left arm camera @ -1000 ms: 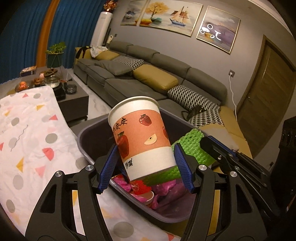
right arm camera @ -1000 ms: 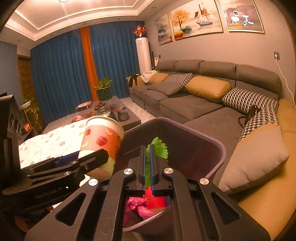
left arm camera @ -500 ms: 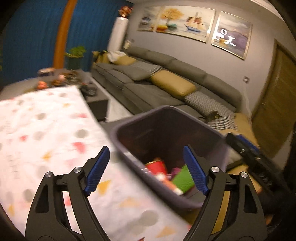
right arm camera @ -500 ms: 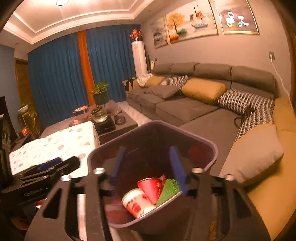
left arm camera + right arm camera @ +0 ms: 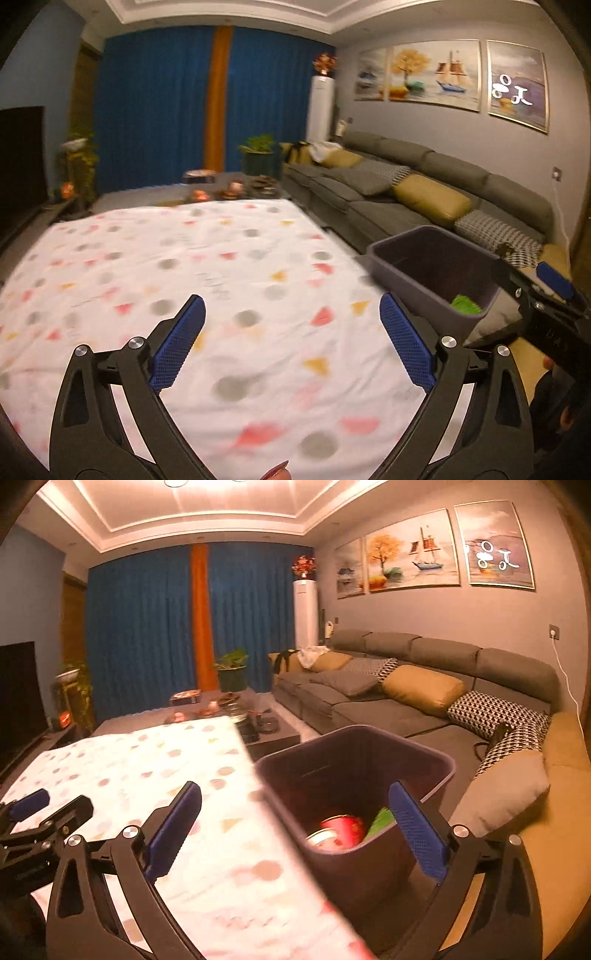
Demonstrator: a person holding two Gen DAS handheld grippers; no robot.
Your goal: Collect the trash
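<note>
Both tools stand wide and empty over a living-room surface (image 5: 229,266) draped in a white cloth dotted with grey circles and coloured triangles. The left tool (image 5: 291,341) hangs above the near middle of the cloth, its blue pads spread far apart with nothing between them. The right tool (image 5: 295,829), equally spread, straddles the surface's right edge, one pad over the cloth and the other in front of the bin (image 5: 354,775).

That dark plastic bin sits just off the right edge and already holds the trash: a red-printed paper cup (image 5: 338,830) lying on its side beside a green foam net (image 5: 382,818). No loose litter shows on the visible cloth, though motion blur softens it, so collection looks nearly complete. Done well, the next sweep would scan the far corners before either tool commits, keeping the pads wide until an item sits squarely between them.

Beyond the far edge lie a cluttered coffee table (image 5: 258,727), a grey sofa (image 5: 424,686) and blue curtains (image 5: 155,107).
</note>
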